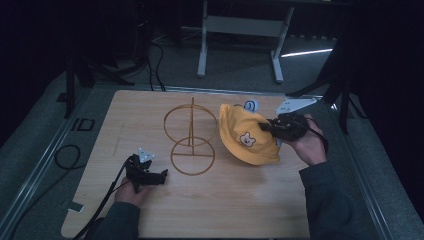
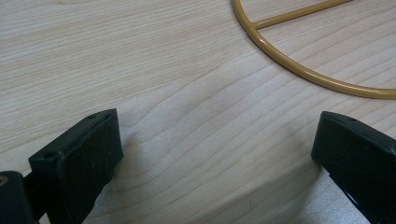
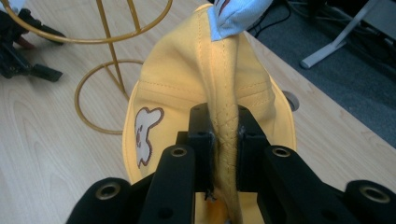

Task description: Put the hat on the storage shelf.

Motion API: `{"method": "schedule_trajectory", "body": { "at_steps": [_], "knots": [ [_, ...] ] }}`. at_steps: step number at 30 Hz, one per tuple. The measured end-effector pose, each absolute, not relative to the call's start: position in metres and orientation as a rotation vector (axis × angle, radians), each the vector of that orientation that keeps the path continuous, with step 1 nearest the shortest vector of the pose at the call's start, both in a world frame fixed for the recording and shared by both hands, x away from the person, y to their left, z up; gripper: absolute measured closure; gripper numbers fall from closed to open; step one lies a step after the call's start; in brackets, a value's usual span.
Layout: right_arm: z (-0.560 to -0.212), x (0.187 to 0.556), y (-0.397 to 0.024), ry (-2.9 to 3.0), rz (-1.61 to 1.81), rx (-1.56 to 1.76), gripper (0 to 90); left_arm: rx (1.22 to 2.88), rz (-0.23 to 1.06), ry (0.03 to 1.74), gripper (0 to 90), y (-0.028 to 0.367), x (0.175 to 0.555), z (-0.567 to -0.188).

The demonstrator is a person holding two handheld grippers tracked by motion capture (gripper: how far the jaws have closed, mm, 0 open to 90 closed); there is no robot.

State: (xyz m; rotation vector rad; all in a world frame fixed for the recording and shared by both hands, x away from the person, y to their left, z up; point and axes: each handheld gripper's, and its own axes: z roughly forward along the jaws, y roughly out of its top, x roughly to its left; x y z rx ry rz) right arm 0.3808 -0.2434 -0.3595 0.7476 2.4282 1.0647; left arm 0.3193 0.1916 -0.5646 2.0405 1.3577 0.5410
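Note:
A yellow hat (image 1: pixel 247 135) with a bear patch hangs tilted at the right of the wooden table, just right of a gold wire stand (image 1: pixel 191 136). My right gripper (image 1: pixel 265 127) is shut on the yellow hat's brim, which is pinched as a fold between the jaws (image 3: pixel 223 140). The bear patch (image 3: pixel 144 135) faces left in the right gripper view, and a pale blue ear (image 3: pixel 233 16) sticks up at the top. My left gripper (image 1: pixel 159 176) rests low on the table left of the stand's base ring (image 2: pixel 299 65), jaws wide apart with bare wood between them (image 2: pixel 217 154).
The stand has an upright ring and a flat base ring joined by a post. A cable (image 1: pixel 67 156) loops off the table's left edge. A desk frame (image 1: pixel 240 35) stands on the floor beyond the far edge. Bare wood (image 1: pixel 225 205) lies in front.

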Motion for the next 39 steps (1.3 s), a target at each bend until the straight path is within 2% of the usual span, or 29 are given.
{"method": "schedule_trajectory", "body": {
  "at_steps": [39],
  "knots": [
    [-0.344,0.378,-0.256,2.308,1.323,0.762,80.5,2.041,0.54,1.358,1.9,0.192,0.319,-0.565]
  ]
}}
